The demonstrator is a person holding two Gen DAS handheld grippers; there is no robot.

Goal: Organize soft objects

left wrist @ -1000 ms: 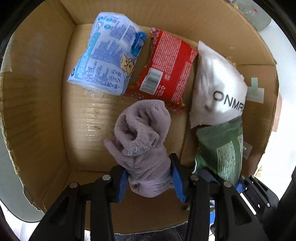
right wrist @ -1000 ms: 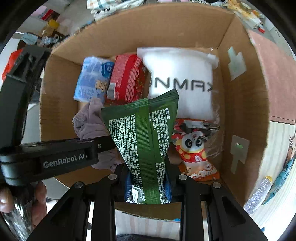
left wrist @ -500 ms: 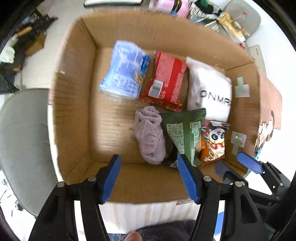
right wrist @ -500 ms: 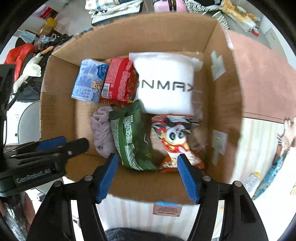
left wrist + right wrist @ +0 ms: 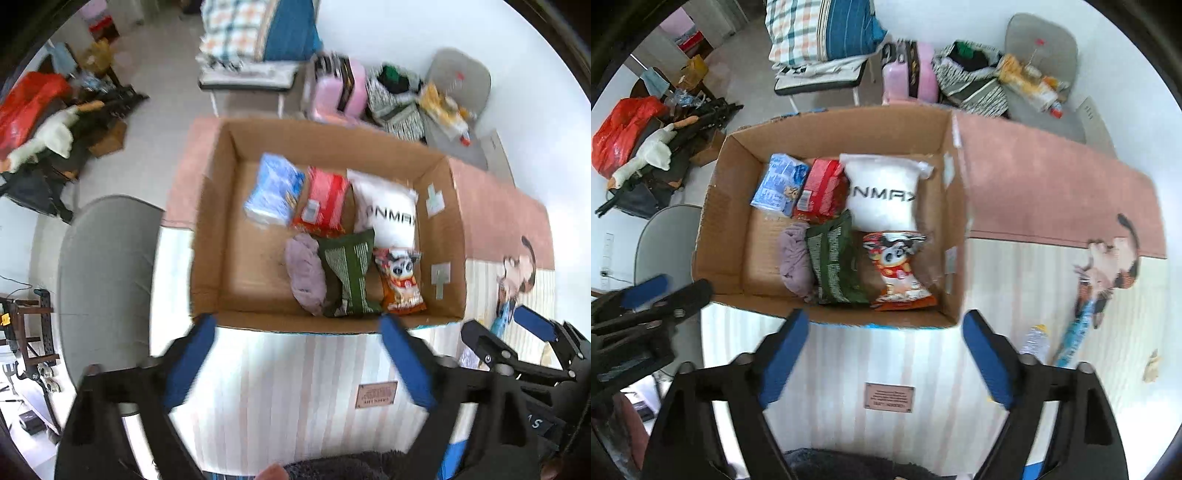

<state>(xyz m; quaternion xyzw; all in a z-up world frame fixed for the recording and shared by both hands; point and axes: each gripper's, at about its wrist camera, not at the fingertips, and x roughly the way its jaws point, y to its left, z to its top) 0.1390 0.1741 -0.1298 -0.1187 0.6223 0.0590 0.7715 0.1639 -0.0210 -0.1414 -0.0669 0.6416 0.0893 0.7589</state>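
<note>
In your left wrist view, your left gripper (image 5: pixel 295 332) hung above the near edge of the box (image 5: pixel 218 206), pointing steeply down. Its jaws were opening, already wide, with nothing between the blue pads (image 5: pixel 190 354). The picture was smeared, so fine detail is uncertain. Inside the box, three things lay along the far wall: a blue pack (image 5: pixel 273 195) on the left, a red pack (image 5: pixel 325 203) touching it, and a white bag (image 5: pixel 388 210) on the right. In front of them lay a mauve cloth (image 5: pixel 306 273), a green bag (image 5: pixel 349 273) partly over the cloth's right side, and a panda bag (image 5: pixel 400 280) just beside it. The box's left half showed bare cardboard. The box stood on a striped cover (image 5: pixel 295 387). Your right gripper (image 5: pixel 506 328) showed at the lower right, over the cover and outside the box.

In your right wrist view, your right gripper (image 5: pixel 886 328) also hung over the box's (image 5: pixel 735 221) near edge, jaws opening and wide, holding nothing. The same six things lay in two rows: blue pack (image 5: pixel 779 184), red pack (image 5: pixel 822 188) and white bag (image 5: pixel 882 195) behind; cloth (image 5: pixel 794 258), green bag (image 5: pixel 834 262) and panda bag (image 5: pixel 897 269) in front. Your left gripper (image 5: pixel 665 288) showed at the left edge, beside the box's near left corner. A small bottle (image 5: pixel 1034 339) lay on the cover (image 5: pixel 871 362) to the right.
</note>
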